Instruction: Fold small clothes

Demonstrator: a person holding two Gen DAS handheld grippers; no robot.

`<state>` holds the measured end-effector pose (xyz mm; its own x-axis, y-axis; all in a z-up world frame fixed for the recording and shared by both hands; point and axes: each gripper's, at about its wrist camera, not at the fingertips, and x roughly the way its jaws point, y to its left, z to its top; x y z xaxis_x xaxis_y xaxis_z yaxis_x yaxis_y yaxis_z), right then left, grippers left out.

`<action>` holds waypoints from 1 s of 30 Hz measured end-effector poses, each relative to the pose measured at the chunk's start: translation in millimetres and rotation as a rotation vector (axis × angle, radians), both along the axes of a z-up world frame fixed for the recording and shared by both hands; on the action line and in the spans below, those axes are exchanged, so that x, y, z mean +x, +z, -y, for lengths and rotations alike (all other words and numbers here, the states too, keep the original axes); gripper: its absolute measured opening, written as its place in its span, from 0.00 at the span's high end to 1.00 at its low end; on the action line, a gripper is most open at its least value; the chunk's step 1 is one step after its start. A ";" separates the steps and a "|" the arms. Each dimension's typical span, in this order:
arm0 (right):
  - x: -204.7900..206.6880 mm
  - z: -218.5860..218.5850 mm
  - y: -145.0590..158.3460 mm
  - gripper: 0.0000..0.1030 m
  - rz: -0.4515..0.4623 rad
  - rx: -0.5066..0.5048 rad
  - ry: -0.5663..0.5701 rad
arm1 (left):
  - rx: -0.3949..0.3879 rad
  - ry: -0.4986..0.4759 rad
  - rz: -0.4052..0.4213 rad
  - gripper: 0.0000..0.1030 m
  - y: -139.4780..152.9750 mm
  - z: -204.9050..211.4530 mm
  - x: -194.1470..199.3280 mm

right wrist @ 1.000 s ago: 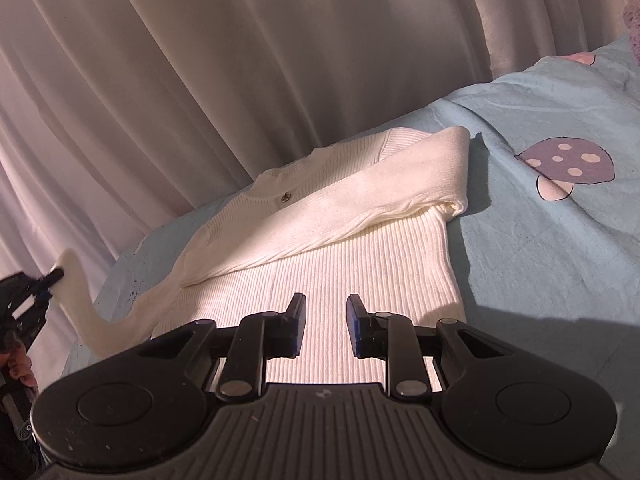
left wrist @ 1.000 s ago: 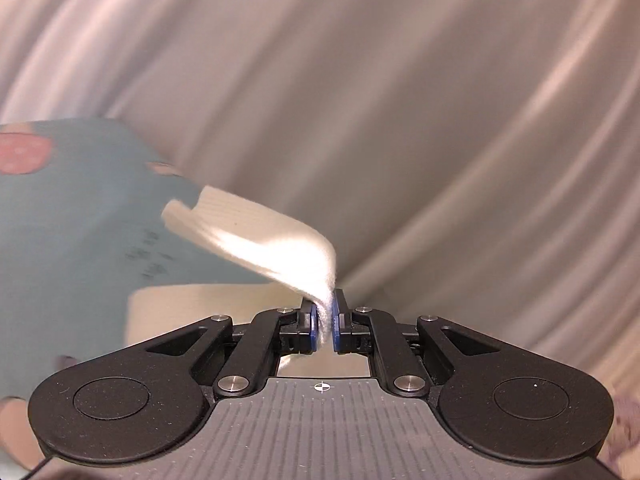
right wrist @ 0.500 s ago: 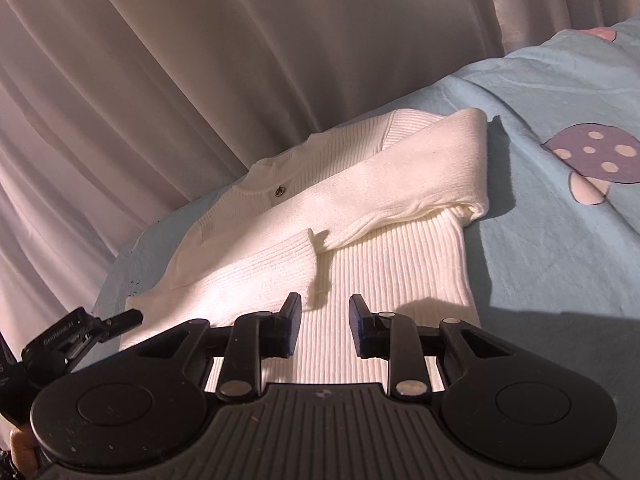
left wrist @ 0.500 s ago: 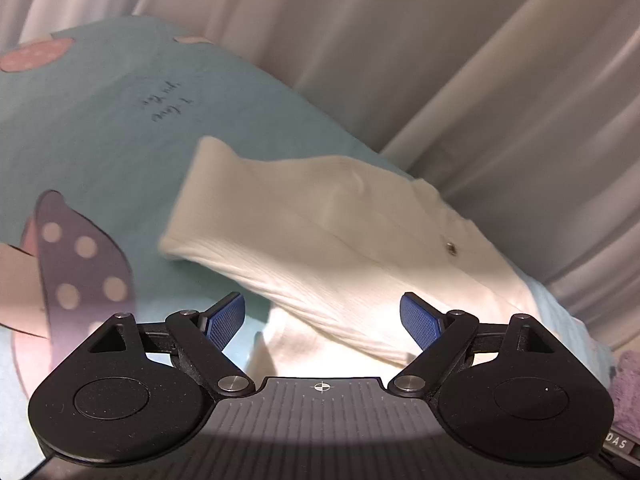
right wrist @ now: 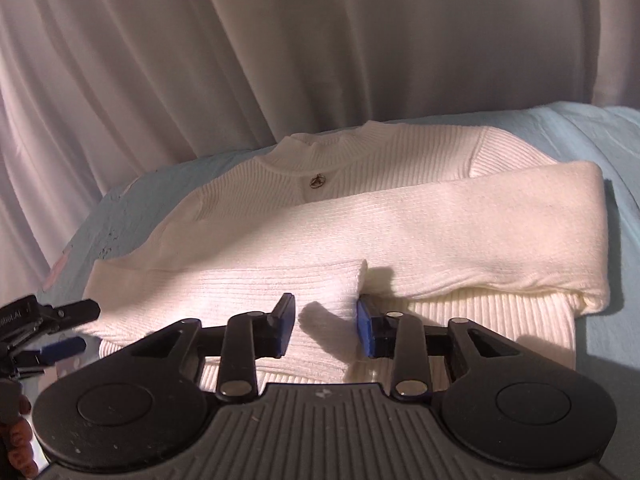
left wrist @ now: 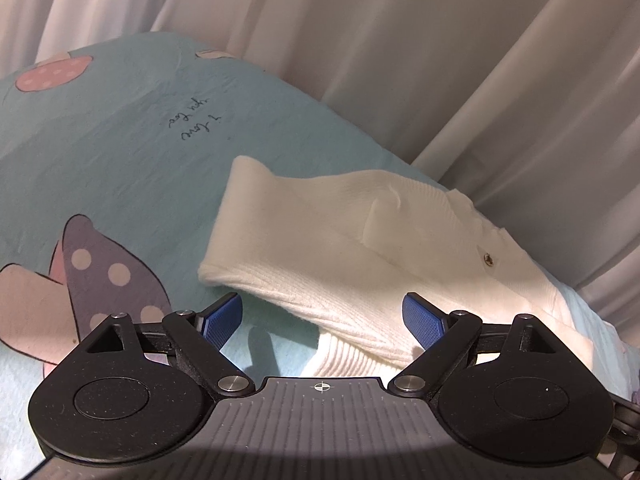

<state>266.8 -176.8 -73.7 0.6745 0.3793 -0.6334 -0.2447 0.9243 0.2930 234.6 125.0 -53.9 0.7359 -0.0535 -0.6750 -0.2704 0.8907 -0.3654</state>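
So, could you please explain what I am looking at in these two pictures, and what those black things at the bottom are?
There is no robot here: a person holds a black two-finger clamp in each hand, and each clamp carries a wide-angle camera looking along its fingers. One picture comes from the left gripper, the other from the right gripper. On a light blue bedsheet printed with mushrooms, in front of a curtain, lies a white ribbed sweater with both sleeves folded across its front. Neither gripper holds anything. The left one stands wide open. The right one's jaws are closing, with one sleeve's cuff showing between them, not pinched.
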 end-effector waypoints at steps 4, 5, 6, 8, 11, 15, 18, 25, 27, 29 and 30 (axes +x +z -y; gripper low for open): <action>-13.9 -4.6 30.8 0.97 0.216 -0.125 -0.002 | 0.005 -0.010 0.008 0.11 5.5 3.2 3.2; -15.0 1.1 40.4 0.97 0.283 -0.162 -0.036 | 0.004 -0.018 0.018 0.11 7.4 4.6 4.6; -13.4 6.8 44.4 0.97 0.313 -0.195 -0.073 | 0.010 -0.023 0.028 0.11 8.8 6.3 6.4; 2.4 32.9 47.0 0.97 0.293 -0.216 -0.199 | 0.041 -0.047 0.045 0.11 10.7 11.6 10.8; 23.8 70.3 33.8 0.96 0.173 -0.165 -0.281 | 0.083 -0.091 0.045 0.11 8.8 21.0 19.8; 34.4 91.3 15.2 0.95 0.062 -0.084 -0.278 | 0.092 -0.119 0.011 0.11 -1.2 27.9 31.9; 36.9 96.4 8.5 0.82 0.038 -0.024 -0.262 | 0.088 -0.123 -0.006 0.11 -7.4 29.4 36.9; 35.5 68.2 17.0 0.96 0.145 -0.163 -0.243 | 0.119 -0.122 -0.019 0.11 -11.1 33.8 46.9; 33.7 60.2 29.6 0.96 0.221 -0.206 -0.244 | 0.135 -0.116 -0.019 0.11 -10.1 34.0 49.4; 31.6 53.6 42.8 0.96 0.300 -0.261 -0.258 | 0.149 -0.110 -0.006 0.11 -7.4 34.0 52.0; 33.5 51.7 49.2 0.96 0.347 -0.302 -0.279 | 0.154 -0.108 0.001 0.11 -5.6 33.8 53.5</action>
